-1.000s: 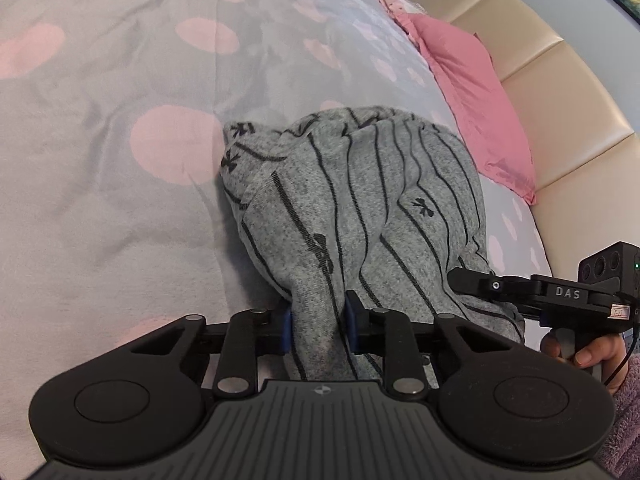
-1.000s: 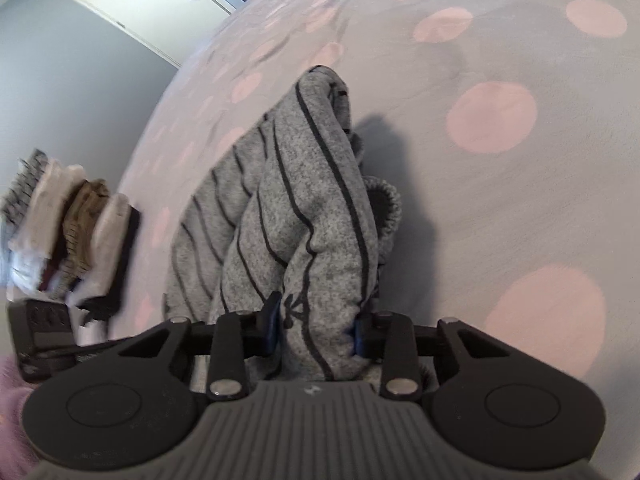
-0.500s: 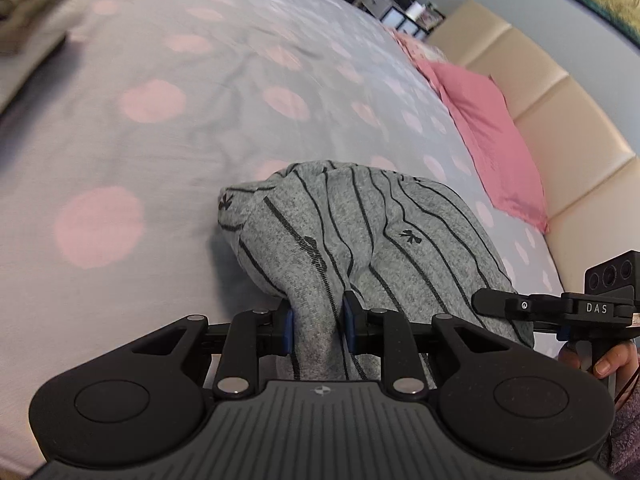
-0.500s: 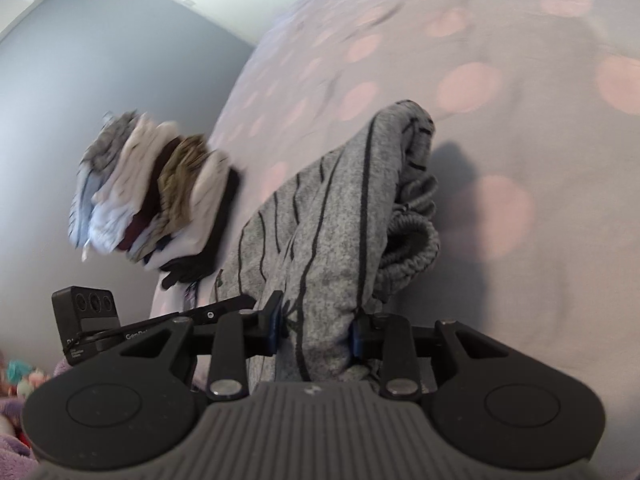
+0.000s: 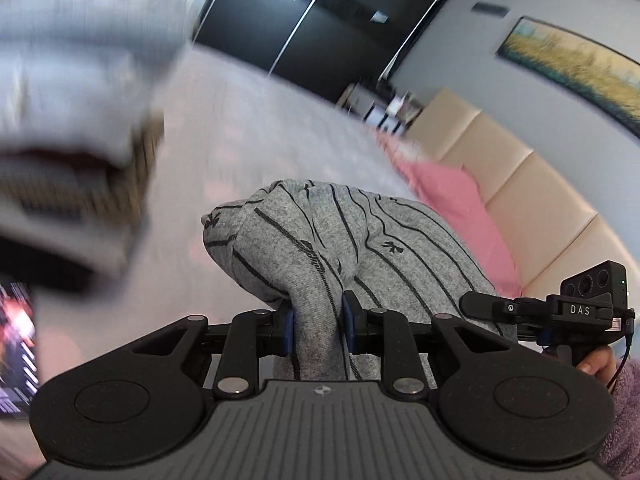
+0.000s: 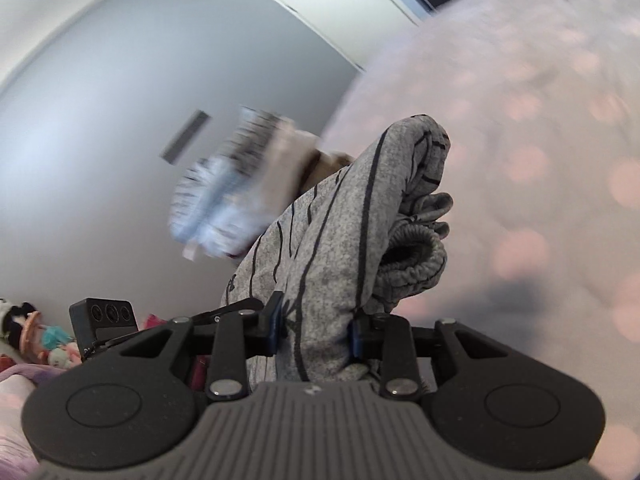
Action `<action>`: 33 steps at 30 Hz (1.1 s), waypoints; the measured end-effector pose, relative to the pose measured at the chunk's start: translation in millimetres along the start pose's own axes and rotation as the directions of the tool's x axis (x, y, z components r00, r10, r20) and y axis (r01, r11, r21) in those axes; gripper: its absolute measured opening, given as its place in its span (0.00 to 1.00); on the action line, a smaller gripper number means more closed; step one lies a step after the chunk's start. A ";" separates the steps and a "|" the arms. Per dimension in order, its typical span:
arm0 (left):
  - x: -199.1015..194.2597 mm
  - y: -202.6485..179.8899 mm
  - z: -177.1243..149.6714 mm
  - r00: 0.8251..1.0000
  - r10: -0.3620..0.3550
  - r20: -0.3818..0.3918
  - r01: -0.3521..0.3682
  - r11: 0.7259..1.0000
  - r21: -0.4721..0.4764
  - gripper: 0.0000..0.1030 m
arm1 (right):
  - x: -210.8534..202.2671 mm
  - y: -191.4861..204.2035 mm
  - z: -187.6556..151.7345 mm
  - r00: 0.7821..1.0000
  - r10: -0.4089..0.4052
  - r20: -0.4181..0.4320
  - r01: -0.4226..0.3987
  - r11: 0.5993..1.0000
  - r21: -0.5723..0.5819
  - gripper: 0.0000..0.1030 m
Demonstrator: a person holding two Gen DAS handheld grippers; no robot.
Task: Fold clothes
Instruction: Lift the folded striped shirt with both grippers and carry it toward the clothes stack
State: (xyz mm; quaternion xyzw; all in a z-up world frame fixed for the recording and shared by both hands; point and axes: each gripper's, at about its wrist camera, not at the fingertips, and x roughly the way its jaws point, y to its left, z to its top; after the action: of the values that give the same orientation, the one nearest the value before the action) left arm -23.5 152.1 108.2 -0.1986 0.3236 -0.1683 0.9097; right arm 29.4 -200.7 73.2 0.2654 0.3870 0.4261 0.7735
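A folded grey garment with thin black stripes [image 5: 340, 248] hangs between both grippers, lifted off the bed. My left gripper [image 5: 317, 322] is shut on one end of it. My right gripper [image 6: 316, 328] is shut on the other end [image 6: 352, 248], where the elastic waistband bulges out to the right. The right gripper also shows at the right edge of the left wrist view [image 5: 520, 308]. A stack of folded clothes [image 5: 68, 120] sits close at the left, blurred; it also shows in the right wrist view [image 6: 248, 184].
The bed has a grey cover with pink dots [image 6: 540, 120]. A pink pillow [image 5: 456, 200] lies against a beige padded headboard [image 5: 540, 184]. Dark wardrobe doors [image 5: 320, 20] stand beyond the bed. Toys [image 6: 36, 340] lie low at the left.
Both grippers have lifted the garment off the bed and swung it toward the stack of folded clothes, which now looms large at the left. Both stay shut.
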 end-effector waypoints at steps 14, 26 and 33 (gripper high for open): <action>-124.2 9.7 167.7 0.954 0.159 0.253 -0.193 0.974 0.118 0.20 | 77.6 173.5 107.5 0.971 0.211 0.110 -0.191 0.966 -0.172 0.33; -126.7 89.1 243.2 0.916 0.274 0.293 -0.305 0.950 0.066 0.20 | 202.2 209.9 166.5 0.955 0.282 0.092 -0.263 0.948 -0.179 0.33; -64.4 163.3 247.2 0.923 0.328 0.202 -0.337 0.942 0.010 0.20 | 275.7 184.3 170.9 0.981 0.189 0.053 -0.179 0.972 -0.150 0.33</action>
State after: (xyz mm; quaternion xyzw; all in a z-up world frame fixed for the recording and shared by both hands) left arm 120.4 383.7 240.9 -0.1364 0.2568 0.0017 0.9568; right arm 179.8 115.2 202.7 0.2577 0.3027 0.5136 0.7603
